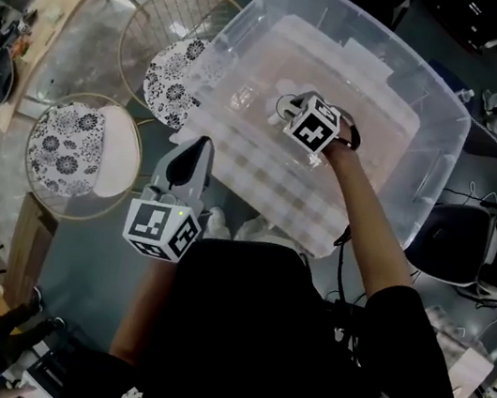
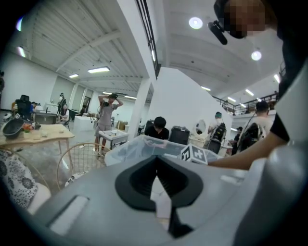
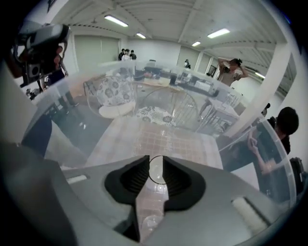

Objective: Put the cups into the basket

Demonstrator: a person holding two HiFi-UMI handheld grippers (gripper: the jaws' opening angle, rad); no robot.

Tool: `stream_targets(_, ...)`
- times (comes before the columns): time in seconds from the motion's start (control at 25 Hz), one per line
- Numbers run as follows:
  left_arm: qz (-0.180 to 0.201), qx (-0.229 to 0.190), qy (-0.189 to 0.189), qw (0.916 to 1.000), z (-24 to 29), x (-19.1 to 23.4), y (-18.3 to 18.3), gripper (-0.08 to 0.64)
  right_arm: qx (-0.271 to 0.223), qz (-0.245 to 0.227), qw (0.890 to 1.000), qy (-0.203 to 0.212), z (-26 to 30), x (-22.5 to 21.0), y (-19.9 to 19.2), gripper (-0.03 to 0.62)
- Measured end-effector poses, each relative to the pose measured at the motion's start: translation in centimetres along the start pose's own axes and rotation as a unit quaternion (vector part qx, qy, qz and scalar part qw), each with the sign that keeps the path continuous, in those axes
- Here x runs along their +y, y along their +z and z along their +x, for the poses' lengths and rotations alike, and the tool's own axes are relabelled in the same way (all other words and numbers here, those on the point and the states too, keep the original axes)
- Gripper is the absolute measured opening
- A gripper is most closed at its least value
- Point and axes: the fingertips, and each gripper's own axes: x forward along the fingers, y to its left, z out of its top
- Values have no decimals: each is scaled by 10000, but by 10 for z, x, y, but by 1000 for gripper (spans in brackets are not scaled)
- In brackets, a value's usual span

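Observation:
The basket is a big clear plastic bin (image 1: 438, 93) with a checked floor. My right gripper (image 1: 287, 107) hangs inside it, pointing steeply down. Its jaws stand open and apart, with no pad pressing on anything. Below them a clear cup (image 3: 155, 169) shows as a round rim on the bin floor (image 3: 159, 139). In the head view another glint of clear cup (image 1: 243, 97) lies to the left of the gripper. My left gripper (image 1: 203, 144) is outside the bin's near left corner, about level. Its tips meet and nothing shows between them (image 2: 155, 161). The bin (image 2: 139, 144) lies ahead of it.
Two wire-frame chairs with patterned cushions (image 1: 67, 147) (image 1: 177, 76) stand left of the bin. A wooden table (image 1: 69, 0) with dishes is farther left. A dark office chair (image 1: 450, 243) is at the right. Several people stand around in the room.

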Motion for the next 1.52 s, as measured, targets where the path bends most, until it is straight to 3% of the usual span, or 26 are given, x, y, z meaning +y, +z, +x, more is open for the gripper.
stream_targets(0.32, 67, -5, -87, 9999, 8, -10, 0, 8, -969, 423, 9939, -306, -58, -6, 31, 65)
stream_targets(0.6, 129, 51, -191, 9997, 17, -21, -1, 8, -1867, 911, 9767, -531, -107, -7, 50, 25)
stream_targets(0.88, 172, 41, -381, 9991, 15, -25, -5, 8, -2717, 1408, 9486, -808, -159, 9, 61, 3)
stream_targets(1.08, 173, -24, -652, 9977, 9, -27, 0, 8, -3393, 1812, 9203, -719, -190, 42, 69, 3)
stream_targets(1.52, 480, -263, -1362, 9892, -31, -37, 19, 8, -4088, 2264, 8778, -1052, -222, 110, 91, 2)
